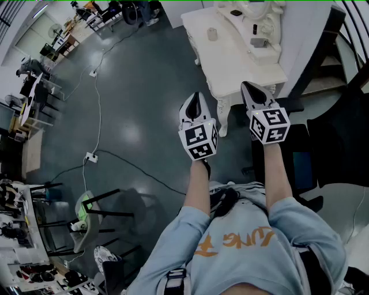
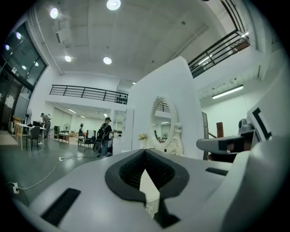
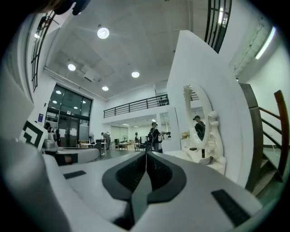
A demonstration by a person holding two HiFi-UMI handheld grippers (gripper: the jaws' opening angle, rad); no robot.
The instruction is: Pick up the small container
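The small container [image 1: 212, 34], a short beige cylinder, stands near the left edge of a white dressing table [image 1: 230, 63] at the top of the head view. Both grippers are held in the air short of it, side by side. My left gripper [image 1: 195, 99] points at the floor just left of the table's near end. My right gripper [image 1: 249, 88] hovers over the table's near corner. Each gripper's jaws meet at the tips with nothing between them, as the left gripper view [image 2: 145, 152] and the right gripper view [image 3: 146, 154] show. Neither gripper view shows the container.
An ornate white mirror [image 1: 253, 8] stands at the back of the table, with a small dark bottle [image 1: 254, 29] and a white box [image 1: 260, 41]. Cables and a power strip [image 1: 90, 157] cross the dark floor. Stairs [image 1: 328, 75] rise at the right. Chairs and desks line the left.
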